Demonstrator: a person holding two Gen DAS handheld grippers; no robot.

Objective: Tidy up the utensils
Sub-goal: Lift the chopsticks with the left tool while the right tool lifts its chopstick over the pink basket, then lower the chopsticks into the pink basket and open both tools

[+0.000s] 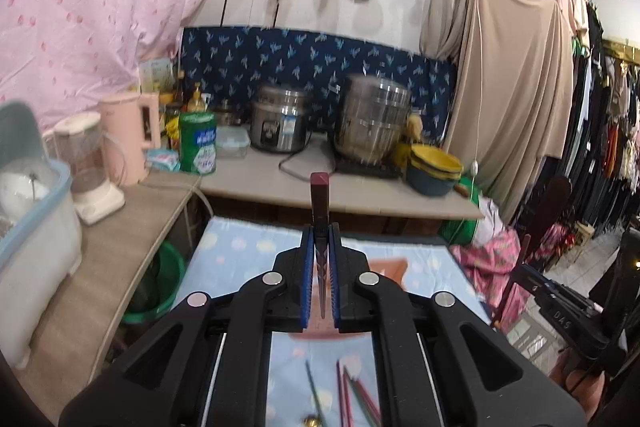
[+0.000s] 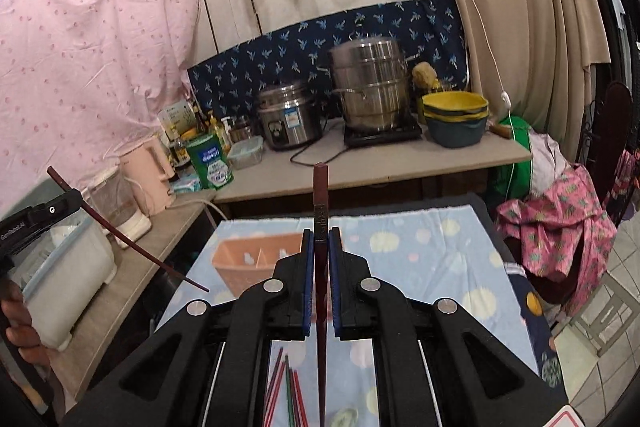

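My left gripper (image 1: 320, 239) is shut on a dark red chopstick (image 1: 319, 199) that stands upright between its blue pads, high above the table. My right gripper (image 2: 321, 243) is shut on a second dark red chopstick (image 2: 321, 195), also upright. From the right wrist view, the left gripper (image 2: 76, 201) shows at the left edge with its chopstick (image 2: 132, 245) slanting down. An orange divided organizer box (image 2: 256, 259) lies on the pale blue cloth. Several red and green chopsticks (image 2: 286, 383) lie on the cloth under the grippers; they also show in the left wrist view (image 1: 352, 395).
A counter (image 2: 380, 163) behind the table carries a rice cooker (image 2: 290, 121), a steel steamer pot (image 2: 370, 87) and stacked yellow and blue bowls (image 2: 456, 119). A side shelf holds a blender (image 1: 90, 167), a pink kettle (image 1: 128, 139) and a white bin (image 1: 32, 227). Clothes (image 2: 560, 231) pile up at the right.
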